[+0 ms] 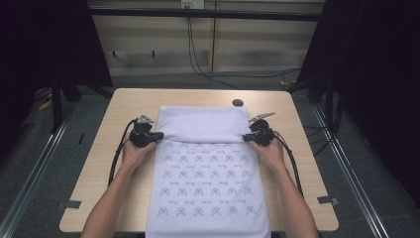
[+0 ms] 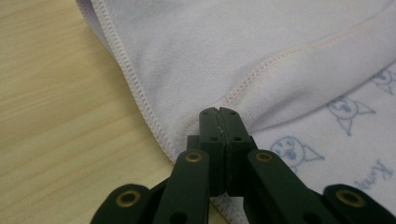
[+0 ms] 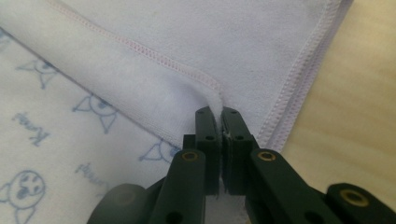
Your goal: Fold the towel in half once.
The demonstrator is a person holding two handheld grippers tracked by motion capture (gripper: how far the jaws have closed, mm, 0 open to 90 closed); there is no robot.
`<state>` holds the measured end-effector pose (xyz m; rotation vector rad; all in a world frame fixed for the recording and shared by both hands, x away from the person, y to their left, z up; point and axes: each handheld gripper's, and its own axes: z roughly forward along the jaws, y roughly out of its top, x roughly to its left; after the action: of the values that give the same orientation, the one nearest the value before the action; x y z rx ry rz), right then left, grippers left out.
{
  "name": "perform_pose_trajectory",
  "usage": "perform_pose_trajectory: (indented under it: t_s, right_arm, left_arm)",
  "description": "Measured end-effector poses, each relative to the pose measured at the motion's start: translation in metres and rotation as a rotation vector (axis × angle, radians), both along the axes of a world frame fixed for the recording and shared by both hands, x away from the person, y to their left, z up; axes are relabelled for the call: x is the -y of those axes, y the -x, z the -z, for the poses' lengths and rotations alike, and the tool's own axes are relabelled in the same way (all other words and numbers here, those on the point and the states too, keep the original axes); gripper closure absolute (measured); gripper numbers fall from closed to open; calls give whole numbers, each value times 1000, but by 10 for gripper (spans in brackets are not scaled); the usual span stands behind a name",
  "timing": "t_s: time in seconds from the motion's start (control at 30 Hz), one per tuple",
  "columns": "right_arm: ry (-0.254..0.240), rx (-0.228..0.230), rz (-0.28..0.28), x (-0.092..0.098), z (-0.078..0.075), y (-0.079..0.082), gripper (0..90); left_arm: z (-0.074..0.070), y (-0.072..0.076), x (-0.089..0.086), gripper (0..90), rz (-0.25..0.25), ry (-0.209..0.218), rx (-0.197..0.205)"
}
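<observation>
Item: towel (image 1: 205,168), white, printed with small blue cat faces. It is being laid lengthwise on the wooden table (image 1: 124,106), its long axis running from the person's edge toward the far edge, with the near end overhanging.

Far portion: being folded back over the printed face, plain side up, so the fold's leading hem is lying across the towel's width.

Left gripper (image 2: 217,114): jaws pressed together, one hem corner being pinched at the towel's left edge.

Right gripper (image 3: 218,114): jaws pressed together, the opposite hem corner being pinched at the right edge.

Governing relation: both pinch points are being kept level on one cross line, neither hand nearer; the uncovered printed length is lying toward the person, which is judged the direction for the fold to be drawn.
</observation>
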<state>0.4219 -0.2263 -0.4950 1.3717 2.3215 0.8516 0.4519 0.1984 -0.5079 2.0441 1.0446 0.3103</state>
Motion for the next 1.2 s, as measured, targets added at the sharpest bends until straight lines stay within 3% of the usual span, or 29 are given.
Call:
perform_pose_trajectory:
  t_s: [0.07,0.13,0.23,0.33,0.43,0.47,0.5,0.53,0.57,0.6,0.63,0.67,0.73,0.8,0.83,0.9,0.93,0.97,1.0,1.03,1.07,1.1,1.2]
  right_arm:
    - [-7,-8,26,-2,0,-4,876]
    - [-63,-28,59,2,1,-11,877]
    - [-103,-27,100,4,4,-16,876]
    - [-111,-5,76,6,3,-15,876]
    - [-197,35,62,16,-5,-13,876]
    - [-197,35,62,16,-5,-13,876]
    - [-269,75,53,23,-19,-11,876]
    - [-300,87,50,25,-24,-10,876]
    - [-330,109,37,28,-30,-9,876]
    - [-330,109,37,28,-30,-9,876]
    - [-357,130,26,32,-46,-6,876]
    - [-357,130,26,32,-46,-6,876]
    - [-364,161,15,38,-66,1,876]
    - [-369,176,9,40,-74,4,876]
    - [-387,196,-24,47,-90,13,876]
    - [-376,204,-48,50,-104,21,876]
    - [-372,215,-65,52,-111,27,876]
    - [-370,224,-81,55,-121,34,876]
    - [-370,224,-81,55,-121,34,876]
    - [-375,245,-109,60,-134,48,876]
    - [-375,245,-109,60,-134,48,876]
    - [-364,251,-125,63,-145,62,876]
    - [-363,277,-148,66,-159,81,876]
  left_arm:
    - [1,-5,-2,893,-19,9,4]
    - [2,-7,-3,893,-23,11,3]
    - [1,-10,-6,892,-52,63,-45]
    - [-4,-7,-10,896,-36,87,-39]
    - [-13,-5,-16,897,-28,111,-23]
    - [-20,-3,-21,897,-12,116,-12]
    - [-31,1,-26,897,-12,137,13]
    - [-31,1,-26,897,-12,137,13]
    - [-45,6,-29,897,-5,164,42]
    - [-45,6,-29,897,-5,164,42]
    - [-60,13,-31,897,18,200,68]
    - [-60,13,-31,896,18,200,68]
    - [-84,24,-33,896,81,260,87]
    - [-92,29,-33,897,97,254,99]
    - [-106,38,-34,897,134,261,112]
    - [-119,49,-34,897,169,274,133]
    - [-119,49,-34,897,169,274,133]
    - [-131,61,-34,897,200,278,151]
    - [-131,61,-34,897,200,278,151]
    - [-138,69,-34,897,222,279,163]
    - [-143,74,-34,897,229,283,174]
    - [-149,82,-35,897,248,310,180]
    - [-169,106,-37,897,283,347,214]
